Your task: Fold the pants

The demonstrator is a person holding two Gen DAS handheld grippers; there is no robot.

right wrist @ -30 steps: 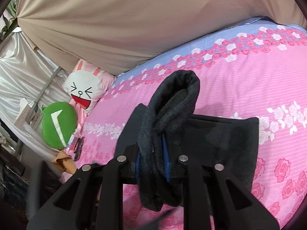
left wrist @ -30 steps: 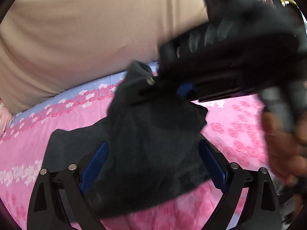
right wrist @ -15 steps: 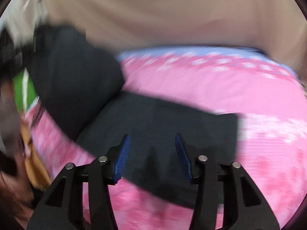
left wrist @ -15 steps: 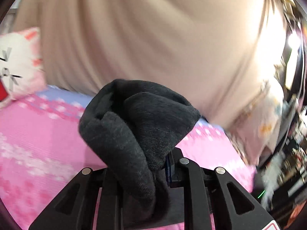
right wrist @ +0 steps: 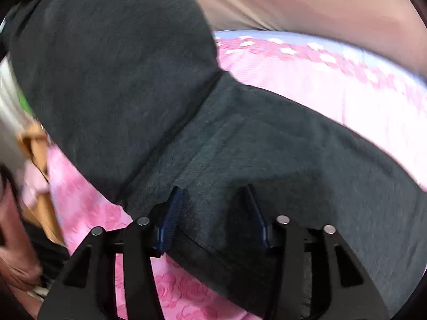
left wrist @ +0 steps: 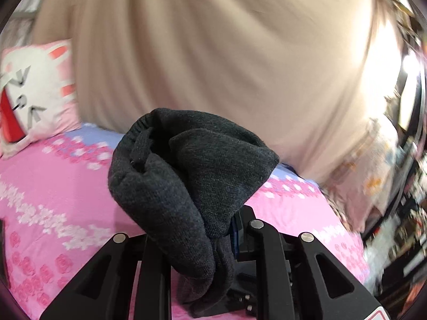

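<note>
Between the left claw (left wrist: 213, 229) jaws sits a thick bunch of the charcoal knit pants (left wrist: 186, 176), taken over a second ago from the right claw (right wrist: 213, 213). That one let go, dropped low, and its jaws are closing around the flat pant panel on the bed (right wrist: 333, 80). The handover frees the next fold. Soft, fuzzy cloth; rosy pink sheet.

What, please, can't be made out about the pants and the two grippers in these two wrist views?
- Left wrist view: the left gripper pads are hidden by the bunched dark grey pants they clamp.
- Right wrist view: the lifted fold blocks the upper left, so the left gripper cannot be seen there.
- Right wrist view: the right gripper is closing over the flat fabric; contact with it is unclear.
- Both views: motion blur; pants' full outline cut off by edges.
</note>
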